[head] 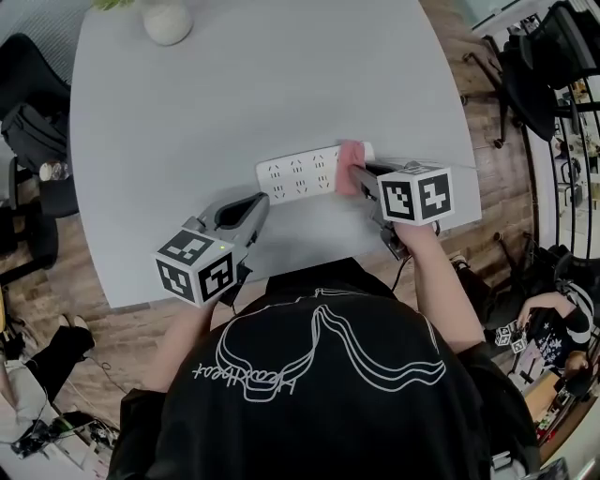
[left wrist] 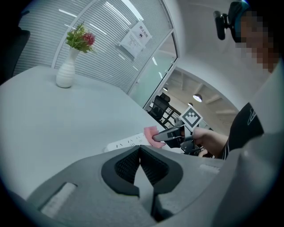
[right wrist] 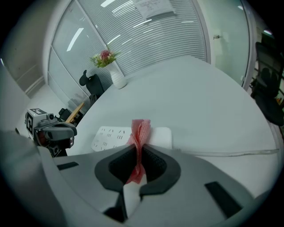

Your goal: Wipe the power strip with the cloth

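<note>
A white power strip (head: 302, 172) lies on the grey table (head: 253, 84) near its front edge; it also shows as the power strip (right wrist: 116, 135) and the power strip (left wrist: 125, 142). My right gripper (head: 361, 176) is shut on a pink cloth (head: 350, 167), pressed on the strip's right end. The pink cloth (right wrist: 139, 137) stands pinched upright between the jaws, and the left gripper view shows the cloth (left wrist: 152, 134) too. My left gripper (head: 255, 208) hangs shut and empty just in front of the strip's left part.
A white vase (head: 167, 21) with flowers stands at the table's far edge; the vase (left wrist: 65, 73) shows far left. The strip's white cable (right wrist: 230, 153) runs right along the table. Office chairs (head: 28, 141) stand left of the table, and the front edge lies close to me.
</note>
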